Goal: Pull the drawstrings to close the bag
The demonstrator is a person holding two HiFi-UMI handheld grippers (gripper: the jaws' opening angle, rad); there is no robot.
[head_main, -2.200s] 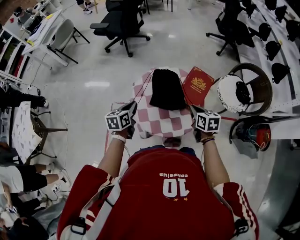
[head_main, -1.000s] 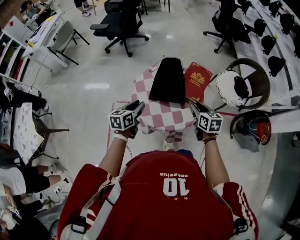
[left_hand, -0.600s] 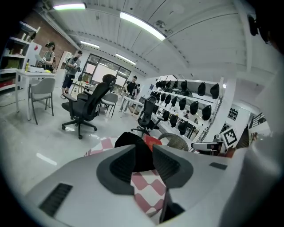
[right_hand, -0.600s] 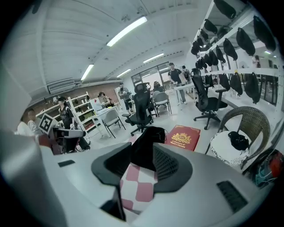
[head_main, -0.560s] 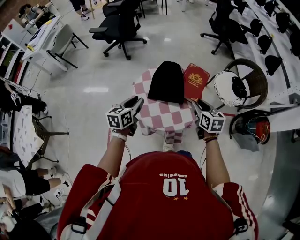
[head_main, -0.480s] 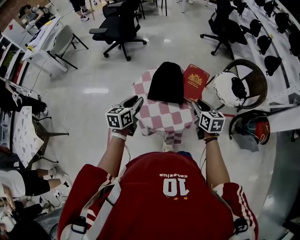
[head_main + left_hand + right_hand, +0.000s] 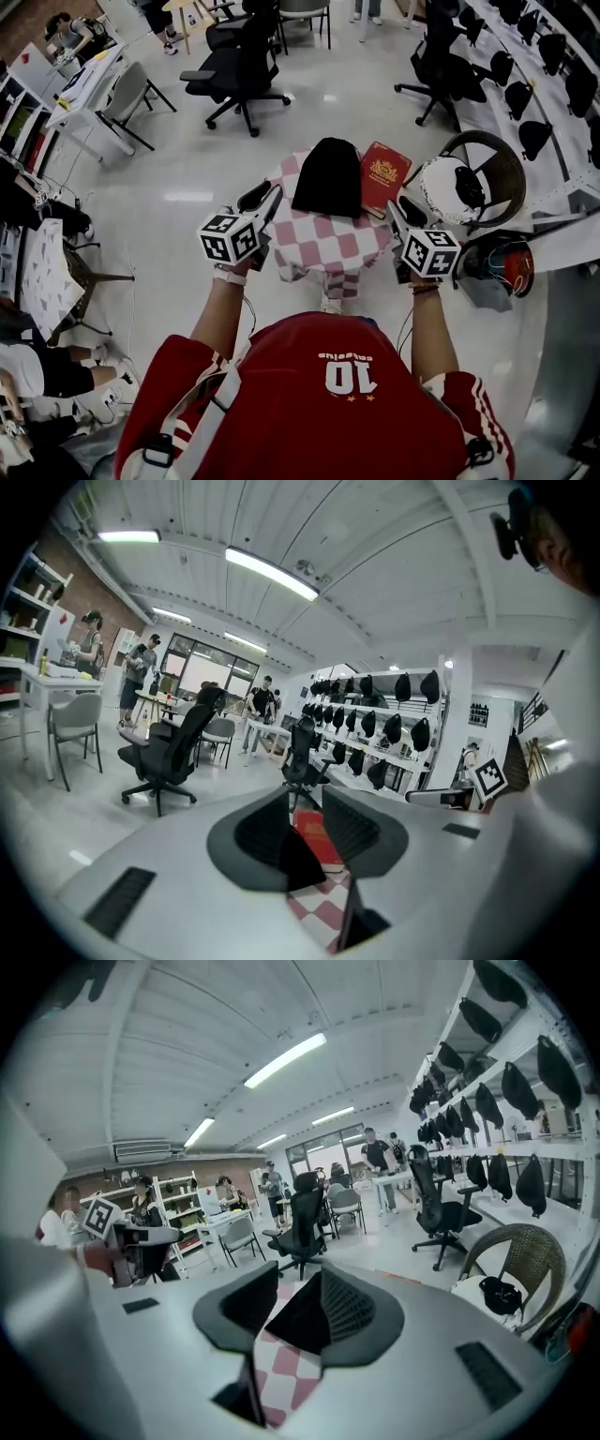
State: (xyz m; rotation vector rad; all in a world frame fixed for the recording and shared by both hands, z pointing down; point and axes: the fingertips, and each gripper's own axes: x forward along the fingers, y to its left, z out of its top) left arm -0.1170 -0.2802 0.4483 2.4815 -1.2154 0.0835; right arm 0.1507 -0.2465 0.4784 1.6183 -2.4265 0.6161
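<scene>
I am holding the left tongs point(image 7: 265, 195) and right tongs point(image 7: 400, 205) open and empty, flanking the checkered surface point(image 7: 323, 247) bearing the black bag point(image 7: 327, 176).

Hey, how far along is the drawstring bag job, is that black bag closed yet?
Done, apparently: the black bag lies on the checkered table beside the red book, its far end drawn to a narrow rounded top; the strings are too small to see. In hand: nothing; the left gripper and right gripper are open, empty, off the bag. Left: likely only checking the neck.

Left gripper point(image 7: 262, 196), right gripper point(image 7: 403, 208) higher.
</scene>
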